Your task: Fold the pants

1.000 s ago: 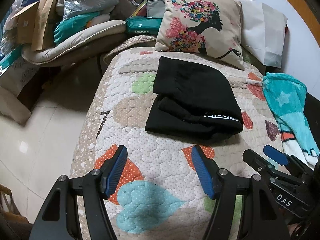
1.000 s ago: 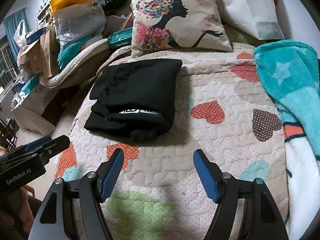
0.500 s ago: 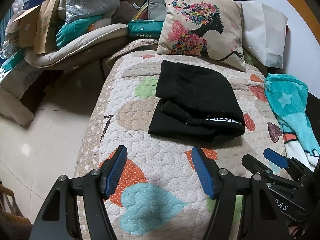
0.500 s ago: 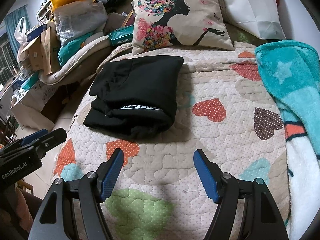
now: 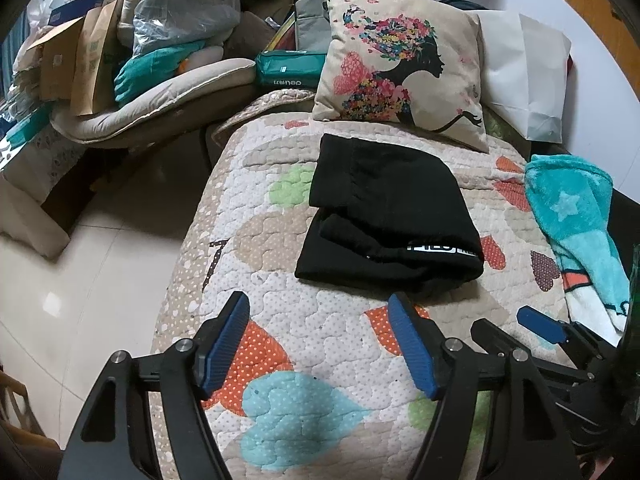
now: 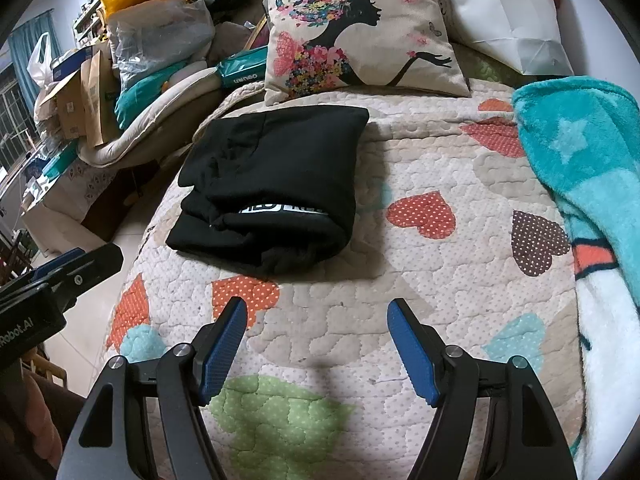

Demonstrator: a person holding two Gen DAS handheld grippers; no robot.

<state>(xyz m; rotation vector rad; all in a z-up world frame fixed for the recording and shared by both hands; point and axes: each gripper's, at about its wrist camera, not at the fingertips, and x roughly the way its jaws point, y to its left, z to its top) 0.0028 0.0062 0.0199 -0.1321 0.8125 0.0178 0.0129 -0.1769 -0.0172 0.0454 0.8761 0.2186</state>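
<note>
The bed (image 5: pixel 360 344) fills most of both views, covered by a quilted spread printed with dotted hearts in orange, blue, green and brown. At about 2 o'clock in the right wrist view a teal star-patterned blanket (image 6: pixel 580 160) lies along the bed's edge. At 12 o'clock a cushion (image 6: pixel 360 32) printed with a woman's silhouette and flowers leans at the head of the bed, with a white bag (image 6: pixel 504 12) just beside it toward 1 o'clock. The black pants (image 5: pixel 388 216) lie folded into a compact bundle on the spread, just in front of the cushion, a white-lettered band showing along the near fold; in the right wrist view they sit at about 11 o'clock (image 6: pixel 272 184). At 10 o'clock, off the bed, is a heap of boxes and bags (image 5: pixel 120 48).

The left gripper (image 5: pixel 320 344) hovers above the spread near the bundle, its jaws spread wide and grasping nothing. The right gripper (image 6: pixel 316 344) hangs likewise, jaws released and empty, well apart from the pants.
</note>
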